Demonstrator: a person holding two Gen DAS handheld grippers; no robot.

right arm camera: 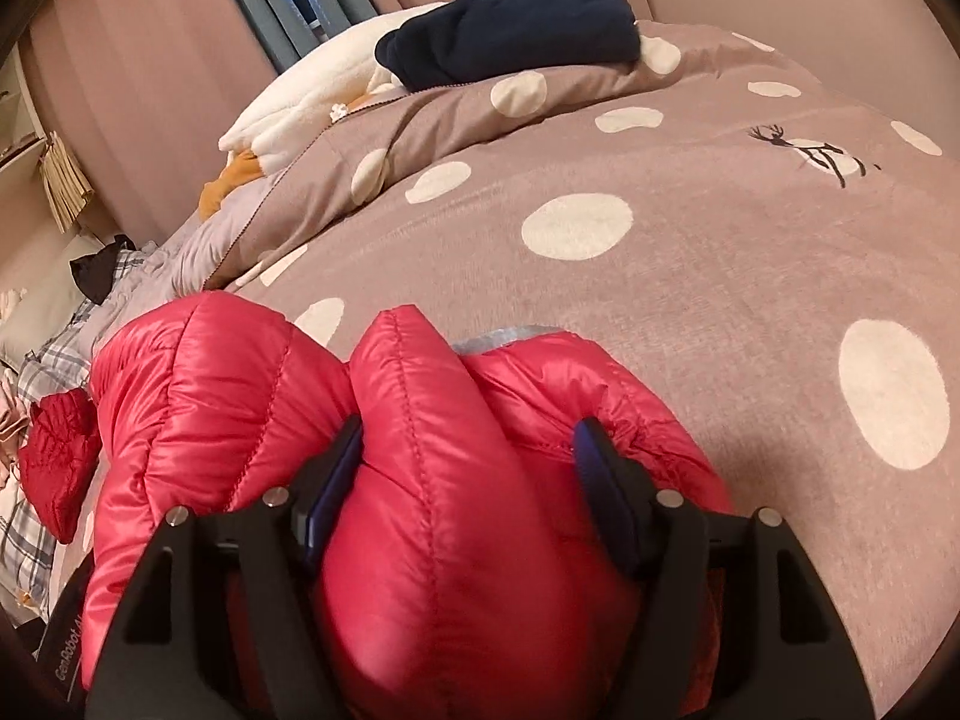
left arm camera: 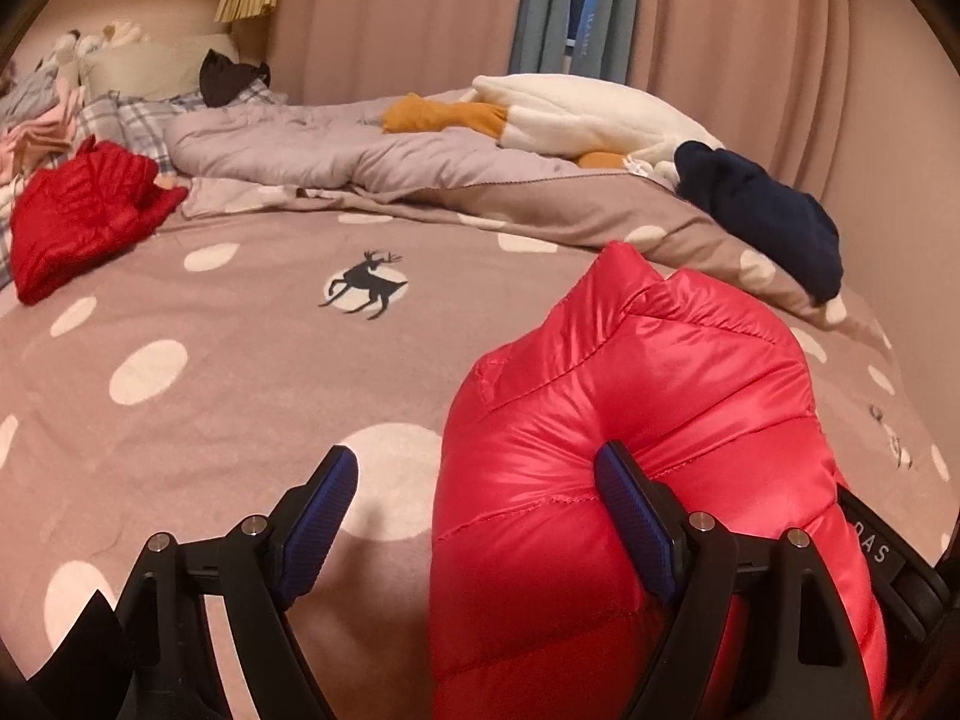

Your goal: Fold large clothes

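Observation:
A shiny red puffer jacket [left arm camera: 630,420] is bunched up on the dotted bedspread [left arm camera: 240,372]. My left gripper [left arm camera: 480,498] is open, jaws wide; part of the jacket lies between them, against the right finger [left arm camera: 630,516], while the left finger [left arm camera: 318,516] stands clear over the bedspread. In the right wrist view the jacket [right arm camera: 420,480] fills the space between the jaws of my right gripper [right arm camera: 468,468]. Both its fingers press into the padded cloth, so it is shut on a thick fold.
A second red jacket [left arm camera: 84,216] lies at the far left of the bed. A dark navy garment [left arm camera: 762,216], a white and orange plush [left arm camera: 576,114], a rumpled grey duvet [left arm camera: 336,150] and pillows [left arm camera: 132,114] lie at the back. Curtains [left arm camera: 420,12] hang behind.

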